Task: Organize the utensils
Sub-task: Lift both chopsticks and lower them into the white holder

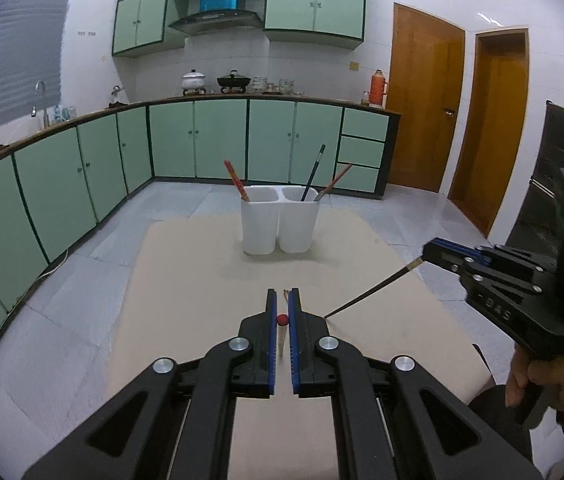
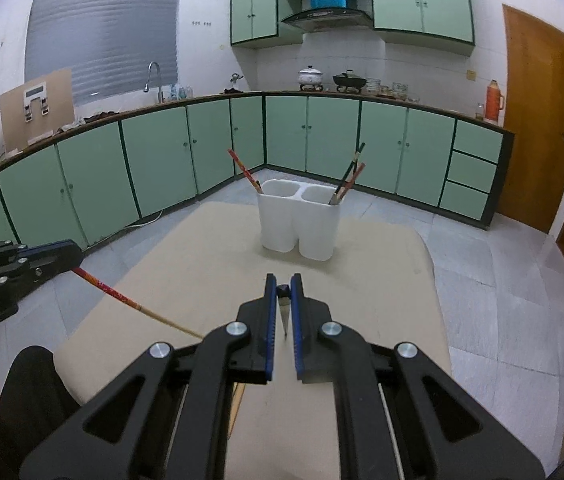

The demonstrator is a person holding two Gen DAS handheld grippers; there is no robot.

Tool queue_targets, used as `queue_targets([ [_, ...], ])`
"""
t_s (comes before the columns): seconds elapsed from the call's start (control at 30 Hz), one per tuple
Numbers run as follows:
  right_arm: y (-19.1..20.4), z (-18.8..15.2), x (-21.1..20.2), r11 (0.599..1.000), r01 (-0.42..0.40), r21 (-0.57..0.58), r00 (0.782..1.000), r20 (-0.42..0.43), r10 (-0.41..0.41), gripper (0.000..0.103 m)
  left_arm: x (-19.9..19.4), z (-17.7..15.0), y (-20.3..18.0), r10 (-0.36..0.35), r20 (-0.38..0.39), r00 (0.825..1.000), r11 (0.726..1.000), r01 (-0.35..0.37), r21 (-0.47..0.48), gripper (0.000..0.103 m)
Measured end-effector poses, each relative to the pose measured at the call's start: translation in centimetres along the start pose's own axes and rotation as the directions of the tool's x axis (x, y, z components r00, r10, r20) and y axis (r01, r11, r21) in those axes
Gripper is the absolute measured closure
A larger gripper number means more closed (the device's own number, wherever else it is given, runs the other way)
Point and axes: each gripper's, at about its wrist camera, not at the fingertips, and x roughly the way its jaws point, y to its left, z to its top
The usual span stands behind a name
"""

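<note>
In your left wrist view, your left gripper [image 1: 282, 300] is clenched on a red-ended chopstick [image 1: 282, 332] that hangs tip-down between the blue pads. At 12 o'clock stands the white 2-compartment holder [image 1: 280, 220] on the beige table [image 1: 186, 280], with 1 red chopstick [image 1: 236, 179] in its left compartment and 2 in its right. At 3 o'clock your right gripper [image 1: 427, 249] grasps a dark chopstick [image 1: 373, 289], tip touching the table. In your right wrist view, your right gripper [image 2: 283, 286] pinches that dark chopstick [image 2: 284, 312], the holder [image 2: 297, 220] at 12 o'clock. At 9 o'clock your left gripper [image 2: 74, 254] holds the red-ended chopstick [image 2: 130, 302], slanting down to the table.
</note>
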Motion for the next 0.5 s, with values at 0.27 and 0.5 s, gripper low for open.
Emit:
queue_targets([
  [0.27, 0.3, 3.3, 2.5, 0.998, -0.013, -0.062, 0.999, -0.042, 0.011, 0.097, 1.8, 2.3, 1.0, -0.034, -0.043, 0.999, 0.999, 0.035, 0.003, 0.098],
  [0.5, -0.2, 5.7, 4.9, 0.997, -0.038, -0.071, 0.995, -0.089, 0.032, 0.097, 3.2, 3.9, 1.7, -0.048, -0.069, 0.996, 0.999, 0.049, 0.02, 0.098],
])
